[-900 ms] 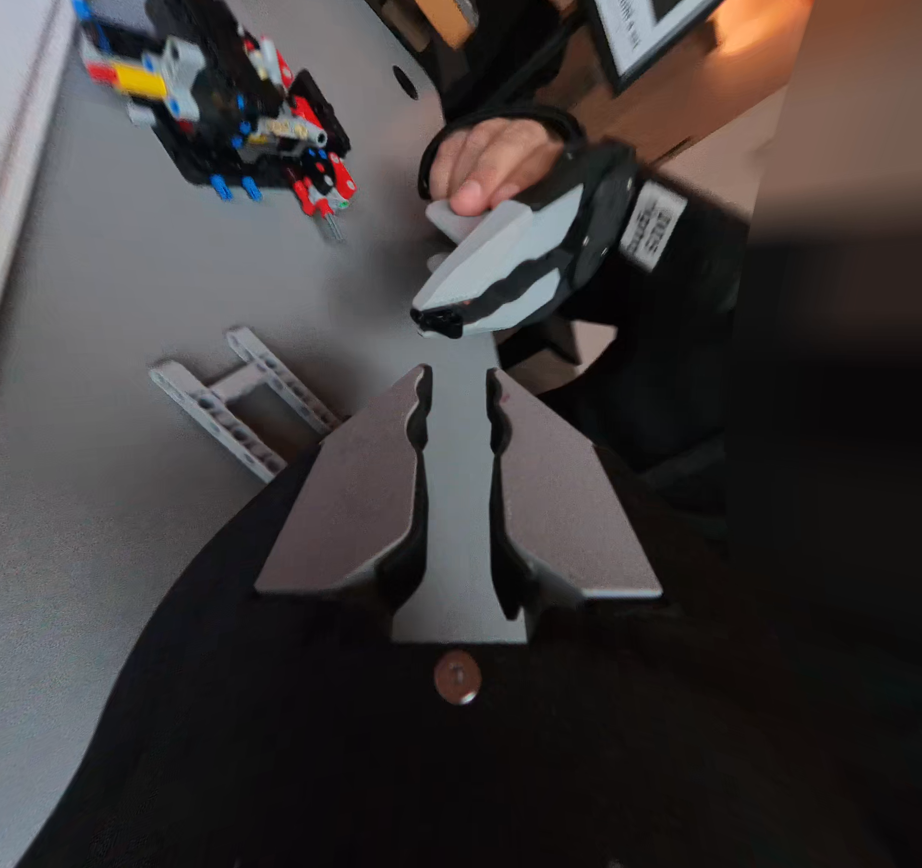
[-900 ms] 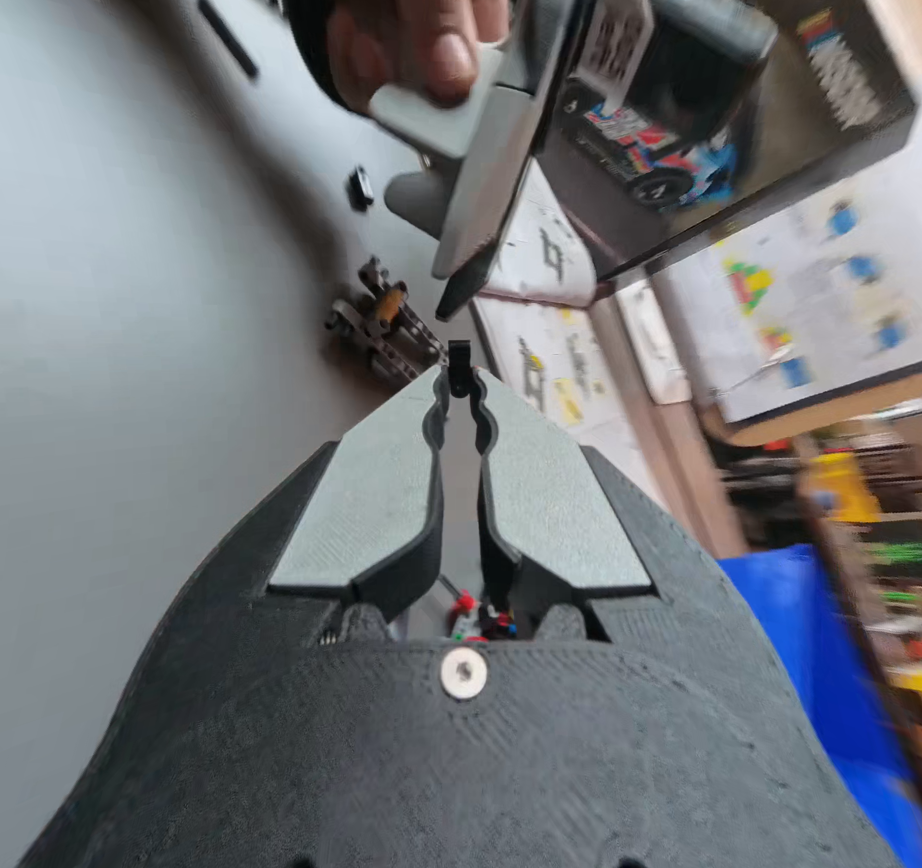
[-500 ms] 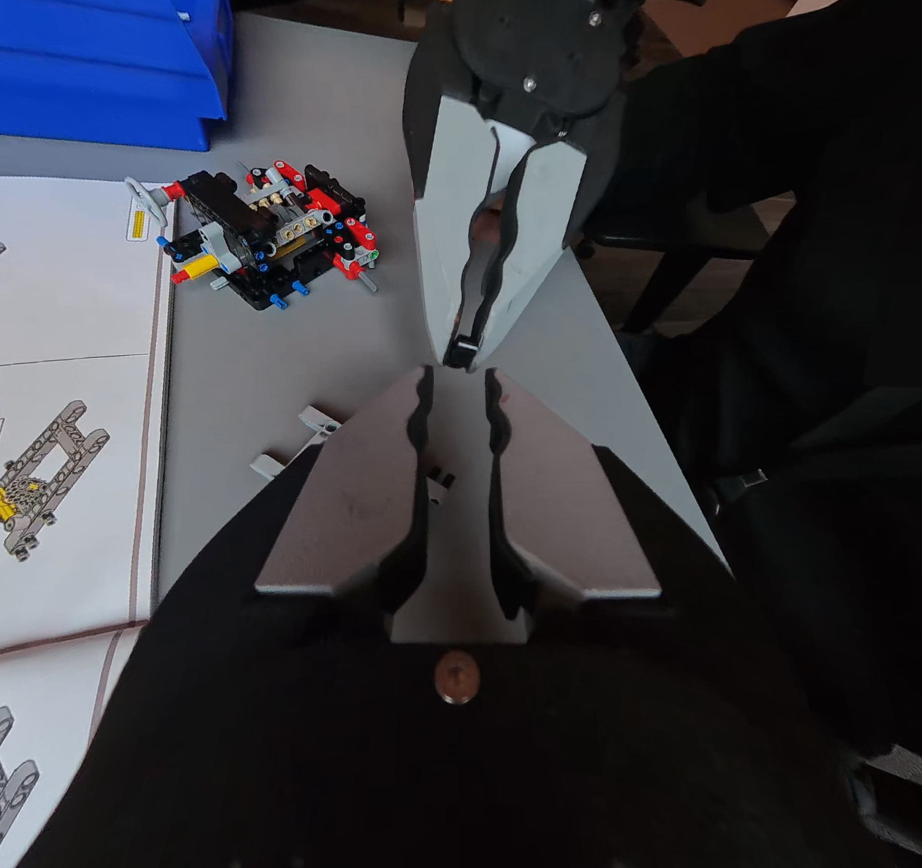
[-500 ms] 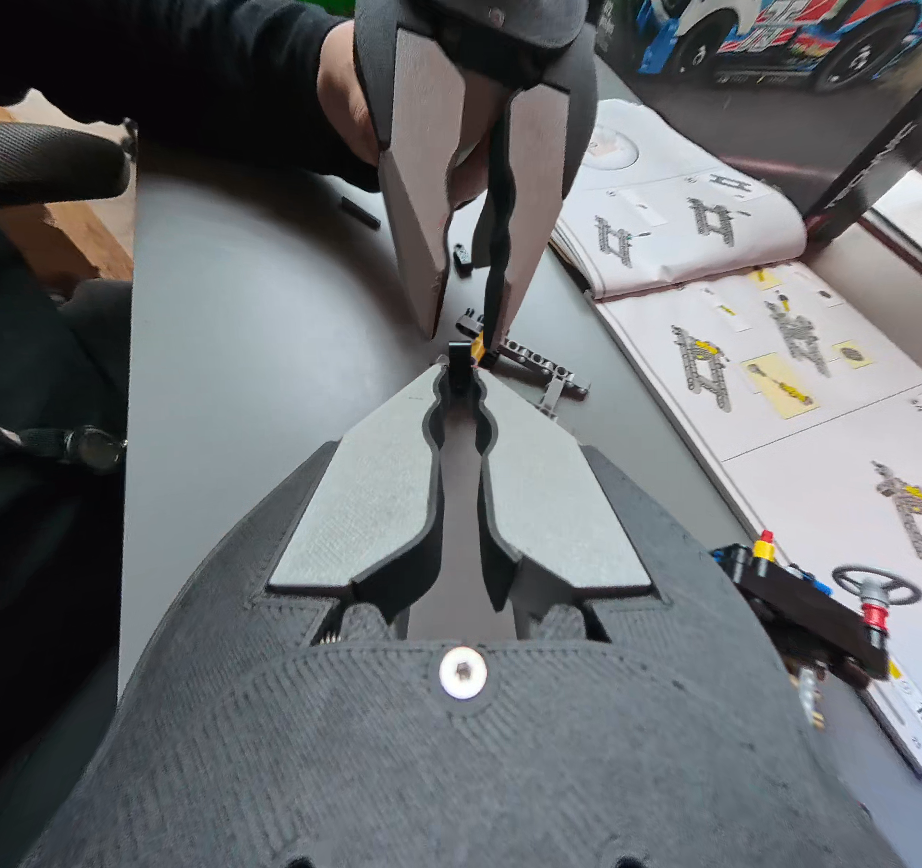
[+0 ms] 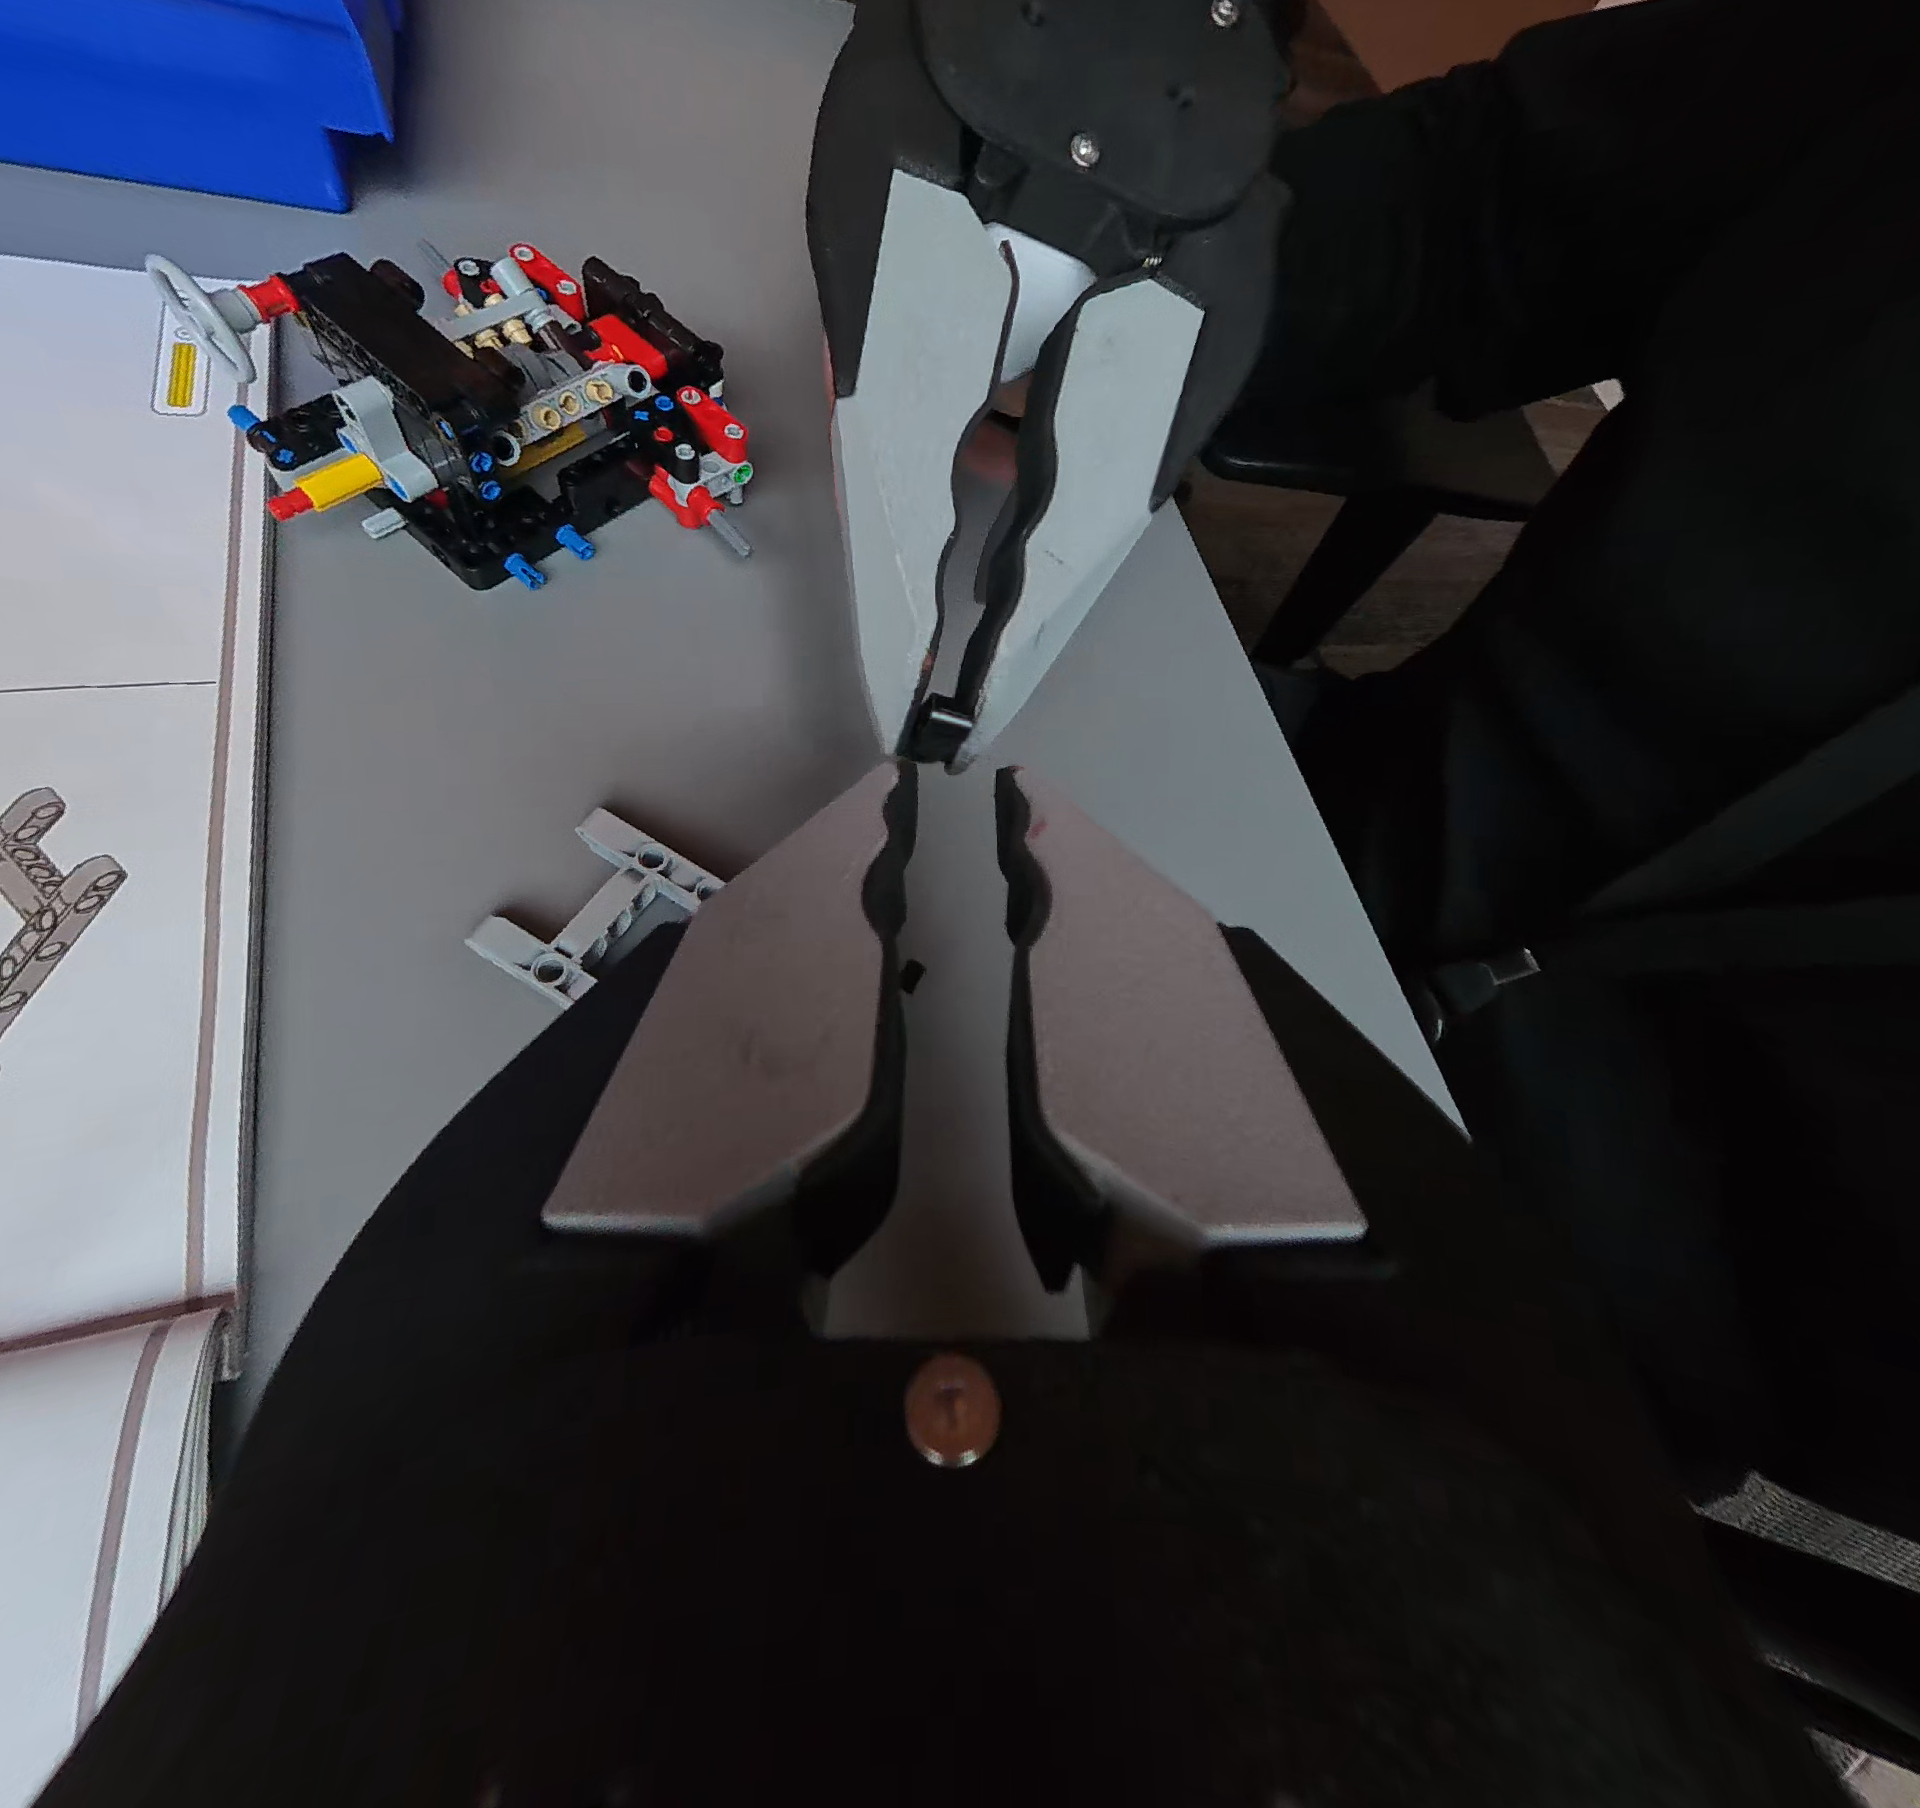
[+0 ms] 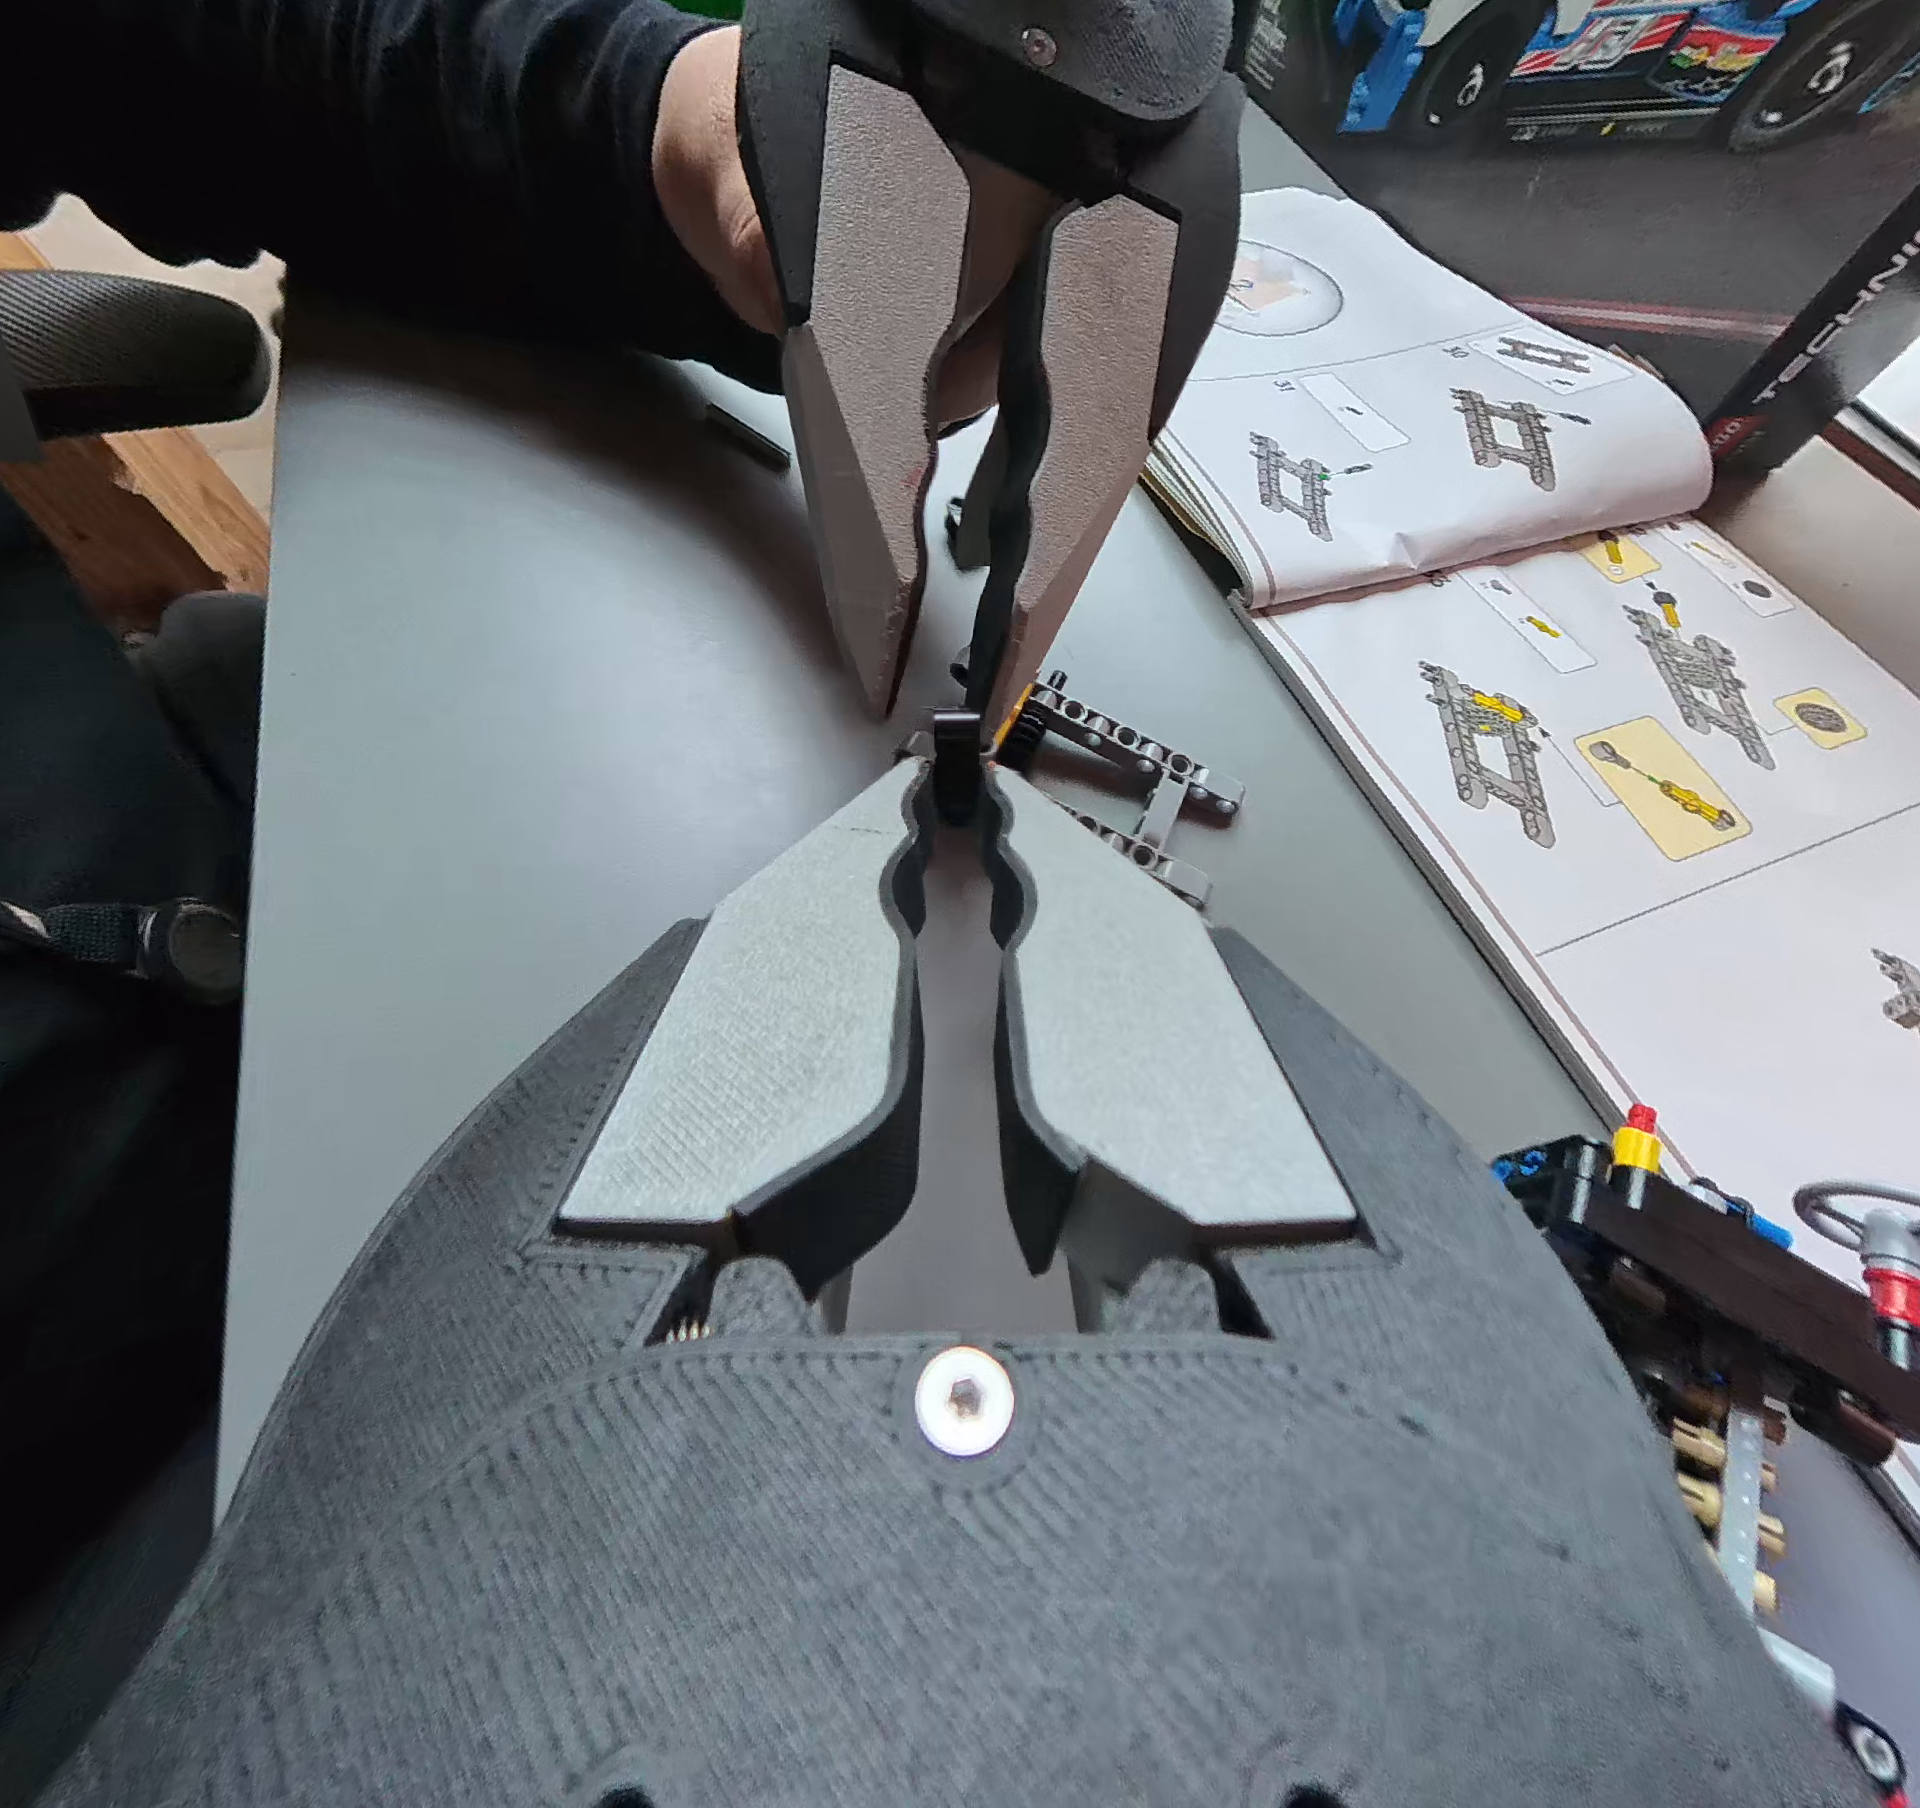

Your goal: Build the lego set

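Observation:
My right gripper [image 6: 956,784] is shut on a small black lego piece [image 6: 956,745] at its fingertips. It also shows in the left wrist view [image 5: 935,745], coming down from the top with the piece [image 5: 948,719]. My left gripper [image 5: 954,779] is open and empty, tip to tip with the right one, the piece just in front of its gap. In the right wrist view the left gripper [image 6: 948,714] points down at the piece. The part-built black, red and grey lego assembly [image 5: 499,408] lies on the grey table [image 5: 540,698]. A grey lego frame [image 5: 603,911] lies beside my left finger.
An open instruction booklet [image 5: 104,719] lies left; it shows in the right wrist view [image 6: 1558,719] too. Blue bins [image 5: 187,23] stand at the far left corner. The lego box [image 6: 1610,44] stands behind the booklet. The table edge [image 5: 1299,823] runs close on the right. Only a small space, under 4 cm, lies between the two pairs of fingers.
Both views swung from tilted to looking down over the table. The two grippers turned to face each other tip to tip and have drawn closer. The right keeps hold of the black piece.

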Action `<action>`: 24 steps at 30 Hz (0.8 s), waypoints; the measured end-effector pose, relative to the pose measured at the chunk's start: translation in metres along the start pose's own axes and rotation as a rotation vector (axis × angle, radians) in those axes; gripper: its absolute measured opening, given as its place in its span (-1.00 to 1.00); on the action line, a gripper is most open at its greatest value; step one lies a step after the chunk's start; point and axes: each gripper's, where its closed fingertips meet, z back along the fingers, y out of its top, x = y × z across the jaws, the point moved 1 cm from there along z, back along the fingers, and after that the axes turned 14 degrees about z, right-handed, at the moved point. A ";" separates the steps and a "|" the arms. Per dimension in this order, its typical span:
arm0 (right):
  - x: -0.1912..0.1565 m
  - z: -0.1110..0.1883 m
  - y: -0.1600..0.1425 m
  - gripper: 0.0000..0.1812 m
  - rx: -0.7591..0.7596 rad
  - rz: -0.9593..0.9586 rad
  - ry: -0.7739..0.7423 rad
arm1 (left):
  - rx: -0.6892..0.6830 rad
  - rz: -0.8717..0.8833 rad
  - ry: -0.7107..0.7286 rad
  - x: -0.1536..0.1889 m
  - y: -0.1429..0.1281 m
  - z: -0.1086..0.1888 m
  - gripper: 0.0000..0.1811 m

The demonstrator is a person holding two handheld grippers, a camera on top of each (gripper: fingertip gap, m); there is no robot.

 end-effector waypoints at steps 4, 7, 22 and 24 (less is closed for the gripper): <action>0.004 0.002 -0.003 -0.95 -0.020 0.035 -0.033 | 0.019 0.006 0.018 -0.002 0.003 0.000 -0.84; 0.009 0.003 -0.008 -0.95 -0.073 0.154 -0.112 | 0.014 0.006 0.022 -0.001 0.003 -0.001 -0.83; 0.021 0.002 -0.006 -0.95 -0.420 1.095 -0.579 | 0.088 0.371 -0.053 -0.011 0.012 -0.004 -0.72; 0.022 0.001 -0.007 -0.95 -0.443 1.080 -0.578 | 0.096 0.354 -0.009 -0.013 0.013 -0.006 -0.77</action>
